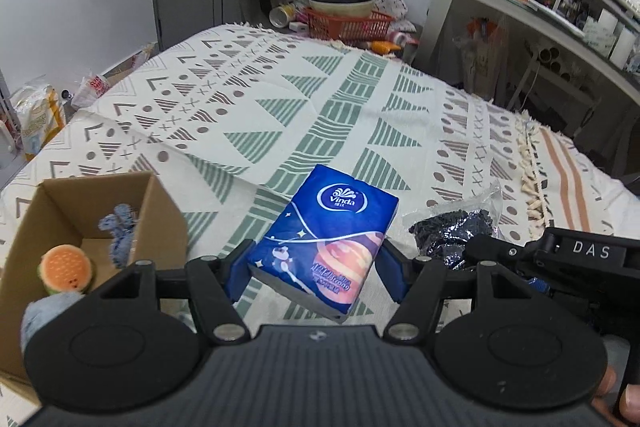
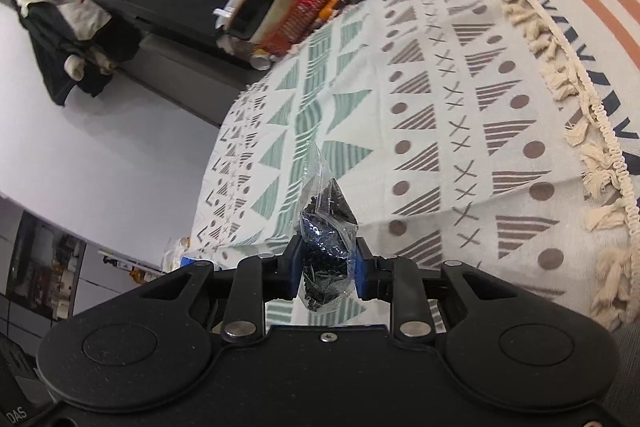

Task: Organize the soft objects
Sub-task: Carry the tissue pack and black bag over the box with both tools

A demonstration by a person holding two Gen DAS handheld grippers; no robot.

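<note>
Cardboard box (image 1: 100,219) left of tissue pack (image 1: 324,239) in left claw (image 1: 316,267); right claw (image 2: 326,267) clamping plastic bag (image 2: 326,251).

Bed (image 1: 320,99) covered by a cream throw (image 2: 460,107) printed with green striped triangles, brown dots, crosses and grey chevrons. Second cloth (image 1: 568,163) with orange stripes overlapping the throw's right part, its tasselled fringe (image 1: 530,179) lying across the print. Open cardboard box (image 1: 160,211) standing on the throw near the left corner, well left of that fringe. Blue Vinda tissue pack (image 1: 324,239) between box and fringe, tilted, one end raised off the throw; contact with the cloth cannot be told. Clear bag of dark pieces (image 1: 452,227) between the pack and the fringe, seemingly lying on the throw.
</note>
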